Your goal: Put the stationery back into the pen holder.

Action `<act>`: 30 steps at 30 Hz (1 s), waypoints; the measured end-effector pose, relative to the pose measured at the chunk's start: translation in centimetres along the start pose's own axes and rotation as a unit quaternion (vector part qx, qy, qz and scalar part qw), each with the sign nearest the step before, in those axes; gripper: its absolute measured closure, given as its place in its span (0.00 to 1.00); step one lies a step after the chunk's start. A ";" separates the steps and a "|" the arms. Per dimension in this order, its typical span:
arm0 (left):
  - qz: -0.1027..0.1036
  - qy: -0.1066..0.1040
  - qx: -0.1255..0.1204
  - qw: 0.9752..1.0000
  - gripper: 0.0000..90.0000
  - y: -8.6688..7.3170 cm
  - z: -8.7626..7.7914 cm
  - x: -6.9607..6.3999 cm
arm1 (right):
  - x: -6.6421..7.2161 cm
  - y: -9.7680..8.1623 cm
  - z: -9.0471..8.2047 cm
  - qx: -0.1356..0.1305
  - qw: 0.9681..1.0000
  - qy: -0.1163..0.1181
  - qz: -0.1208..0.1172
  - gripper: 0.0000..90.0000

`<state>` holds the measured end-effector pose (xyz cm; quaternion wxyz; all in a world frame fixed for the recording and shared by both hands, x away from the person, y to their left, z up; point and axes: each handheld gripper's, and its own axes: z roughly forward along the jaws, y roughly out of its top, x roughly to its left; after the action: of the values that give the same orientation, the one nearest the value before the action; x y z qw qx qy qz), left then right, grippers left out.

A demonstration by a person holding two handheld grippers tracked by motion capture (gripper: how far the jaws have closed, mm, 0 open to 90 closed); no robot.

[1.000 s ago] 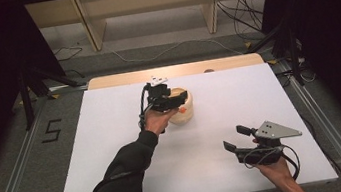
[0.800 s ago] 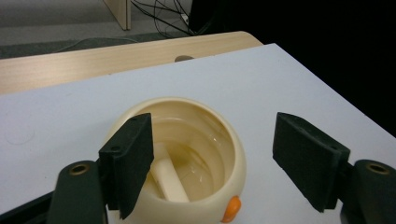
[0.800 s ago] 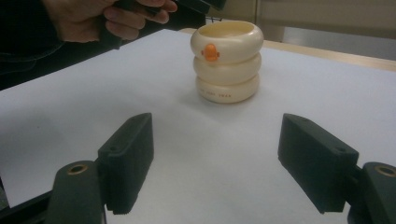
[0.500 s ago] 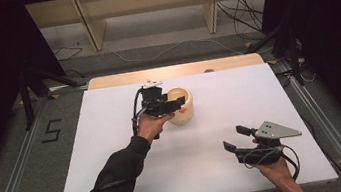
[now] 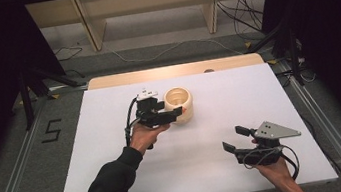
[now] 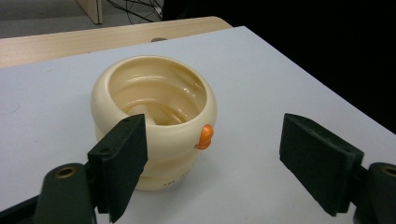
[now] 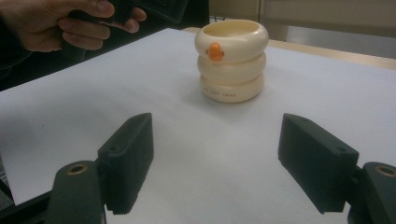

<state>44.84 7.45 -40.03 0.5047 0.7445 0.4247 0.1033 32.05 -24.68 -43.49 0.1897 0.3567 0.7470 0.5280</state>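
A cream ribbed cup with a small orange knob stands upright on the white table top, a little behind its middle. My left gripper sits just left of the cup, and its jaws have just been opening. In the left gripper view the cup stands just beyond the wide-apart jaws of the left gripper, off towards the left one, and neither pad presses it. My right gripper rests open at the front right. In the right gripper view, the right gripper points at the cup, which stands well ahead of it.
A wooden strip runs along the table's far edge. Beyond it are shelf legs and loose cables on the floor. The person's left hand holds its gripper at the top left of the right gripper view. Metal rails flank the table.
The left gripper has drawn back leftward from over the cup, and its jaws stand wider. The cup stays put. The right gripper has not moved.
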 end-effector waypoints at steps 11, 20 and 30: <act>0.014 -0.018 -0.010 1.000 0.23 -0.8 -1.3 -0.6 | 0.0 0.0 0.0 0.001 1.000 0.000 0.002 0.30; 0.019 -0.024 -0.020 0.999 0.22 -1.7 -2.3 -0.4 | 0.0 -0.1 0.0 0.001 1.000 0.002 0.001 0.30; 0.028 -0.032 -0.030 0.999 0.21 -2.4 -3.5 -0.7 | 0.0 -0.1 0.1 0.001 1.000 0.005 0.003 0.30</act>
<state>41.15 9.59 -40.20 0.5373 0.7432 0.3843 0.1061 32.07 -24.63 -43.60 0.1840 0.3565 0.7476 0.5293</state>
